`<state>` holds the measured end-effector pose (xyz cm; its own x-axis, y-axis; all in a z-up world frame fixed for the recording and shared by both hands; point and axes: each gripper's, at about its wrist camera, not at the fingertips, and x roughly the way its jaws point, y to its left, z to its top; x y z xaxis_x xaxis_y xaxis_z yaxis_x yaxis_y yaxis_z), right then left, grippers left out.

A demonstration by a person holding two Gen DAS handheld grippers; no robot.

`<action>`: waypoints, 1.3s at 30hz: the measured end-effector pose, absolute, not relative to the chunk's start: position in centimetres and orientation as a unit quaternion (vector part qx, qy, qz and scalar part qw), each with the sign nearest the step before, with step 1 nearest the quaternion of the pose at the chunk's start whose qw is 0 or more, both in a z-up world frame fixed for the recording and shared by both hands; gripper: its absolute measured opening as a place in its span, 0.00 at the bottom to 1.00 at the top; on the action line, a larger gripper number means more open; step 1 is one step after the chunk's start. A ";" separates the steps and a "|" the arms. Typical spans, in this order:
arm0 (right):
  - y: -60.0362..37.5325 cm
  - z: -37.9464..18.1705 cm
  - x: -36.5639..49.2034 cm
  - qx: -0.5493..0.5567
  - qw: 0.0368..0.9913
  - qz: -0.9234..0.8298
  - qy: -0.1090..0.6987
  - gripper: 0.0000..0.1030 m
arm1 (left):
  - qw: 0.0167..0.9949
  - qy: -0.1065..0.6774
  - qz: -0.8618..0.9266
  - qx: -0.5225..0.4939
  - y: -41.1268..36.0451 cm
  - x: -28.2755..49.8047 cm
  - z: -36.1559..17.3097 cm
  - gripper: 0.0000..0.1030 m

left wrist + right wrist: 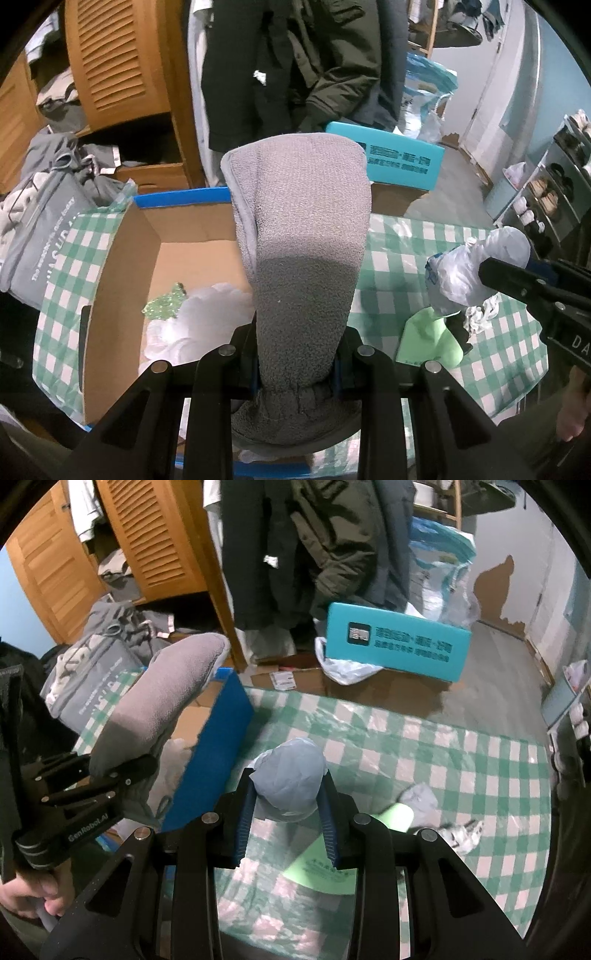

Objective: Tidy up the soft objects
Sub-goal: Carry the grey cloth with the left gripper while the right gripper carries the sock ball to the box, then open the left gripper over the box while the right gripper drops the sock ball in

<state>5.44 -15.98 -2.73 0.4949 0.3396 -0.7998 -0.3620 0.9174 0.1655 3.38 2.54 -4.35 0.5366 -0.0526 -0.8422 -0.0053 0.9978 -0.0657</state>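
My left gripper (295,376) is shut on a grey fleece mitt (303,236) and holds it up over the open cardboard box (122,266). The mitt also shows in the right wrist view (162,705), held by the left gripper (122,775). My right gripper (288,819) is shut on a crumpled pale plastic bag (290,779) and holds it above the checked tablecloth (443,746). The bag (465,269) and right gripper (495,277) show at the right of the left wrist view. White soft items (207,314) and a green glittery piece (164,304) lie inside the box.
A light green packet (428,339) (332,864), a small crumpled bag (421,797) and a patterned scrap (461,834) lie on the cloth. The box has a blue outer wall (214,753). Behind the table are a teal box (399,646), hanging coats and a grey bag (40,229).
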 end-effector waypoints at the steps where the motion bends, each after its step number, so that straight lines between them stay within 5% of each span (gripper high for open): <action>1: -15.5 -2.7 5.5 -0.015 0.864 0.205 0.460 0.30 | 0.876 0.481 -0.011 -0.032 3.0 3.4 -4.4 0.27; 29: -3.5 -2.9 8.8 -0.059 0.842 0.271 0.464 0.30 | 0.848 0.523 0.053 -0.073 13.3 5.0 -7.6 0.27; 39: -0.4 -4.6 9.9 -0.084 0.833 0.275 0.473 0.32 | 0.840 0.532 0.081 -0.067 14.2 6.2 -8.3 0.54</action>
